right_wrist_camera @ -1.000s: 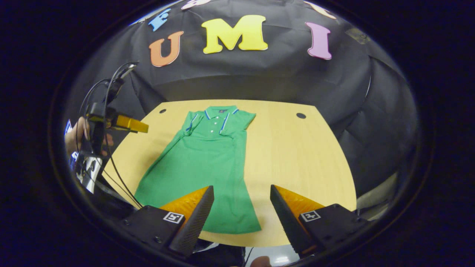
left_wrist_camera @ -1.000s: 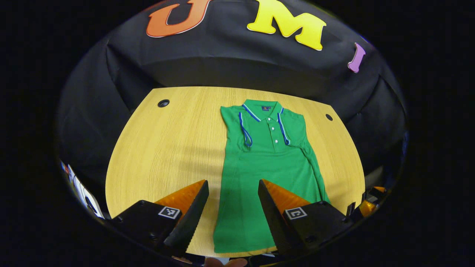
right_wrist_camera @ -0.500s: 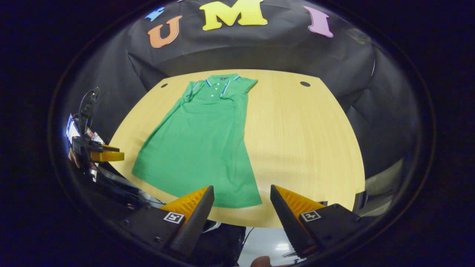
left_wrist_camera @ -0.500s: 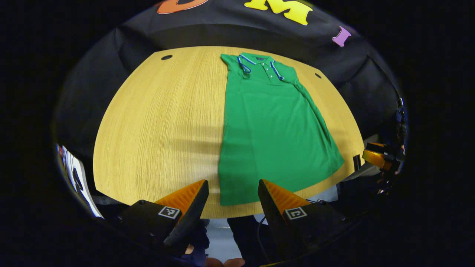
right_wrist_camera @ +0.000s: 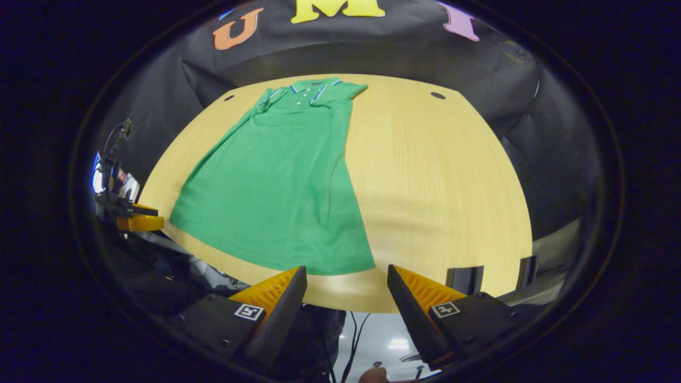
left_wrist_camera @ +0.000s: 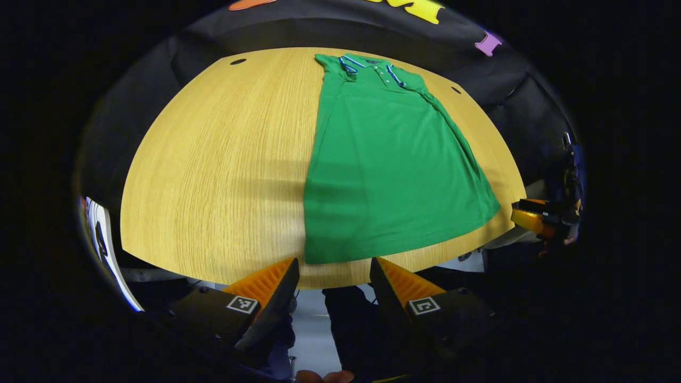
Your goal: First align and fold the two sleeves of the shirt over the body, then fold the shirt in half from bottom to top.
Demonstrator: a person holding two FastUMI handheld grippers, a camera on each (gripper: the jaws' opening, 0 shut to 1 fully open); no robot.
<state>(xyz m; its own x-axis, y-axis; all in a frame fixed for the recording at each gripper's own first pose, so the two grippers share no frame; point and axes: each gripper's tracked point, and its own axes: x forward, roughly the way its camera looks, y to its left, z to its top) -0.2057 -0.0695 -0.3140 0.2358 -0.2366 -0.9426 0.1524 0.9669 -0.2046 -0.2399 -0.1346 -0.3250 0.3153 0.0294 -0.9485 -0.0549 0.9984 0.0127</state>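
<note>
Booth: I am facing a light wooden table (left_wrist_camera: pixel 213 159) with two round cable holes (right_wrist_camera: pixel 438 96). Black cloth wall (right_wrist_camera: pixel 404 58) is hanging behind it. Pale glossy floor (right_wrist_camera: pixel 393 340) is reflecting overhead light below me.

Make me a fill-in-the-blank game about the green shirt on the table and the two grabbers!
1. The shirt lies flat on the wooden ____.
2. Its collar points toward the far edge, and its ____ is nearest the grippers.
3. The left gripper and the right gripper both have their jaws ____.
4. The shirt's colour is ____.

Missing words: table; hem; open; green
</note>
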